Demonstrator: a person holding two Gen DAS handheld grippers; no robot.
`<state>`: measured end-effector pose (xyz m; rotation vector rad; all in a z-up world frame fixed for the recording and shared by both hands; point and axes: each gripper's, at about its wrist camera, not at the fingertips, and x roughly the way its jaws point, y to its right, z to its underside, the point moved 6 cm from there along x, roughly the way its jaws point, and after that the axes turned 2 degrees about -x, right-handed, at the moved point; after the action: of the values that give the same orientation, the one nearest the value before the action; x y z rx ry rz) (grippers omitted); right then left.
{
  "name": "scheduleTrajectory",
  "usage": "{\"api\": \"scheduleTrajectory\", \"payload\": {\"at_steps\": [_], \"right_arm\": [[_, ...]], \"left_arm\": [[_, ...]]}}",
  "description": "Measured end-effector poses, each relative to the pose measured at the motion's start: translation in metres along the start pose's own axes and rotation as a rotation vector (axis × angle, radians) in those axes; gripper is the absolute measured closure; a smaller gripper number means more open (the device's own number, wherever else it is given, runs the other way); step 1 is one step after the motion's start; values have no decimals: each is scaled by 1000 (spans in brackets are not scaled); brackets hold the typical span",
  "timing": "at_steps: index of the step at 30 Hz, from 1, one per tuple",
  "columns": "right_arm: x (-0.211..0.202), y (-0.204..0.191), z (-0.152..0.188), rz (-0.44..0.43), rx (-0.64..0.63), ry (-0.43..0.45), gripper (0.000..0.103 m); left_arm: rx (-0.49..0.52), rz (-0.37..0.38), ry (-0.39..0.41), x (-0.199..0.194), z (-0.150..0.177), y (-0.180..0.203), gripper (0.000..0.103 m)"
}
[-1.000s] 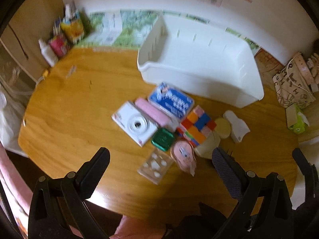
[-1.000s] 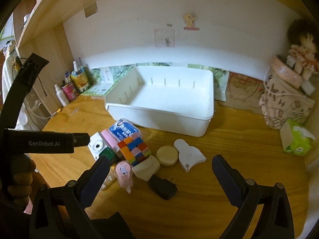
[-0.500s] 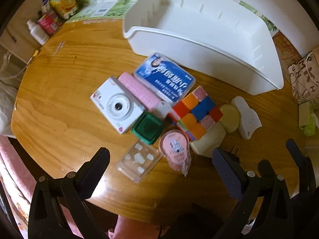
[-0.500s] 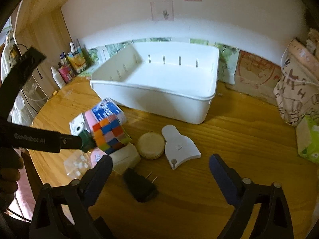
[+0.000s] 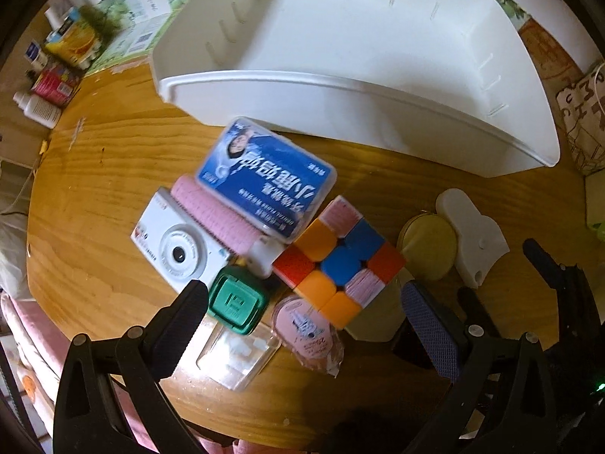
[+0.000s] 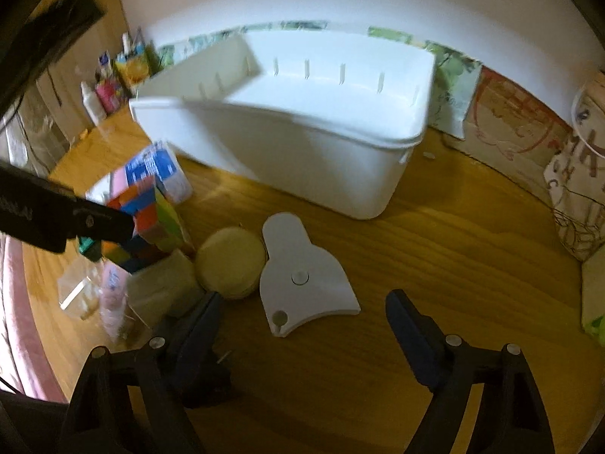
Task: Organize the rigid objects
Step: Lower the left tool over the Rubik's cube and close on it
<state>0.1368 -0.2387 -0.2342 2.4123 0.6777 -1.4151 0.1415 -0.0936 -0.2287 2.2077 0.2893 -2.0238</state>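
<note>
The task's things lay in a tight cluster on the round wooden table (image 5: 98,196), just in front of the empty white plastic bin (image 5: 363,87), which served as the landmark: a puzzle cube (image 5: 336,261) sat near the middle of the bin's front wall, a blue-labelled clear case (image 5: 268,178) lay between cube and bin, almost touching the wall, and a pink ribbed block (image 5: 215,215) and a white toy camera (image 5: 177,249) lay farther out on the left. A green square cap (image 5: 236,304), a clear blister tray (image 5: 238,355), a pink tape dispenser (image 5: 306,325) and a cream block (image 5: 374,321) crowded the side of the cube away from the bin. The left gripper (image 5: 302,321) pointed straight down over that crowd, fingers spread wide and gripping nothing. The right gripper (image 6: 302,317) had just been narrowing its jaws, yet they were still apart and empty, straddling a flat white plastic piece (image 6: 302,268) that lay right of a round yellow disc (image 6: 230,261), both out from the bin's right half. To lift that flat piece well, the fingers would probably need to come low onto its side edges, since it lay thin against the wood. A black plug adapter (image 6: 200,363) sat against the right gripper's left finger and the disc touched the piece, so either could be nudged. Bottles and cartons (image 5: 53,75) stood left of the bin, a printed bag (image 6: 578,189) right of it.
</note>
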Motion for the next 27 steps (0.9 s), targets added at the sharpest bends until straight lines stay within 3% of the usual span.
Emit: {"api": "scheduleTrajectory", "payload": {"at_steps": [10,19,25,27], "right_arm": [[24,3,2,-9,-61,-54,24],[31,4,0,-16,-97,-46,27],[33,3,-8,-31,-110,-27,44],[33,0,-12,-38,-104,-27,44]], "left_arm": [[2,1,-59,21,-16,8,2],[-21,28,-112,39,-34,17,15],[-32,45,-111,42,-49,19,21],[-27,42,-110,42,-54,21,22]]}}
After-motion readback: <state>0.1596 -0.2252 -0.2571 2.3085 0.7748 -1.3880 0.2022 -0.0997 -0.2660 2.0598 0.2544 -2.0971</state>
